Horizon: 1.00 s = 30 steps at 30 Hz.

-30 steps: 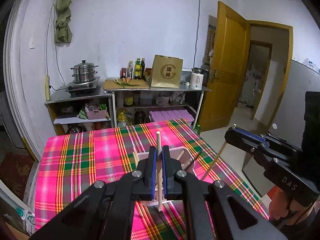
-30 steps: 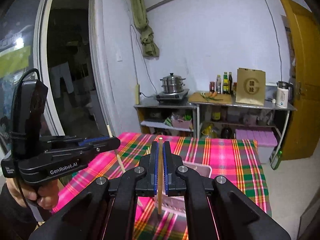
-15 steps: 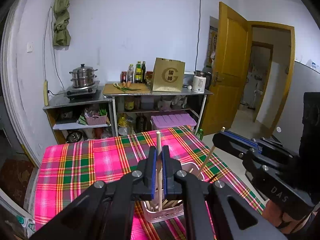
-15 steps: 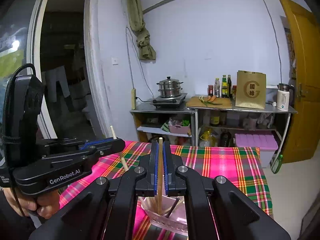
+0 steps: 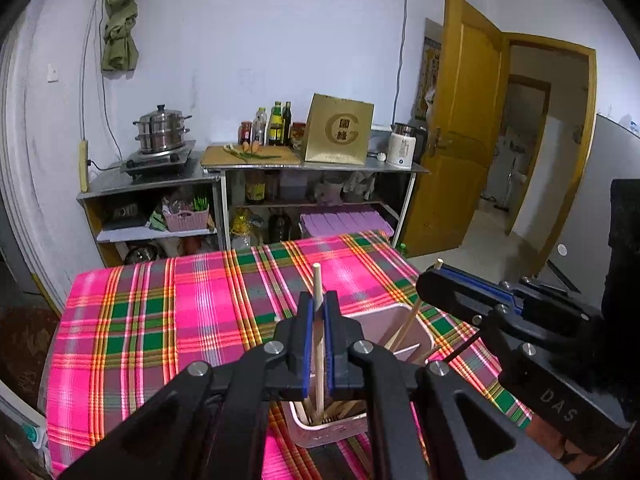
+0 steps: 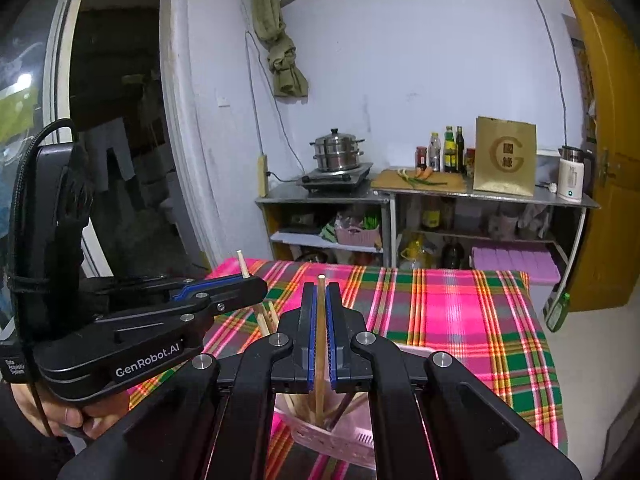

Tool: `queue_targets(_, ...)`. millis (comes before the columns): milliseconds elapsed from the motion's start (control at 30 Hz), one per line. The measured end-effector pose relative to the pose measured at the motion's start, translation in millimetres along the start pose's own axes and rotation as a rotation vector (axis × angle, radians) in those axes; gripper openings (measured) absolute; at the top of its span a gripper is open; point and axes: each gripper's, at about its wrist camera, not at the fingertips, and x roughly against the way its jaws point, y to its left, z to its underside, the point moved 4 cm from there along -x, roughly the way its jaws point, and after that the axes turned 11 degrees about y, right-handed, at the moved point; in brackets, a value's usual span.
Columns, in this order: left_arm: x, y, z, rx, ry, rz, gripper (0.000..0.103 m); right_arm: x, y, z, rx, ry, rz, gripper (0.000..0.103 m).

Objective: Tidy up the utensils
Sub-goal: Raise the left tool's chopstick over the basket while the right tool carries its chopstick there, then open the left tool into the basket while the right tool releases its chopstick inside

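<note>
Several chopsticks (image 5: pixel 404 330) upright inside pink holder (image 5: pixel 384 318) on plaid tablecloth (image 5: pixel 160 320).

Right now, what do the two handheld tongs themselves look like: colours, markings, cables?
Both are matte black with blue pads lining the fingers and silver screw heads. The left tongs read "GenRobot.AI" in white, with a black cable looping over the rear block. The right tongs show embossed letters "DAS" on the side.
</note>
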Motion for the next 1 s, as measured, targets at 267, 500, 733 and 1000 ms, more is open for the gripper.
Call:
queue_targets(267,-19.7,1.0,17.5,0.003,0.051,0.004,0.006,-12.9,-0.5,13.6,0.002,0.041,0.005,0.004)
queue_targets(500,-19.6,3.0,24.5,0.01,0.049,0.005,0.006,-24.2,-1.8,26.1,0.002,0.081,0.012,0.004)
queue_targets(733,-14.6,3.0,23.4,-0.006,0.024,-0.019,0.006,-29.4,-5.1,38.6,-0.013,0.113,0.011,0.004)
queue_targets(1000,-14.5,-10.8,34.0,-0.049,0.03,-0.009,0.006,-26.5,-3.7,43.9,-0.01,0.118,0.006,0.004)
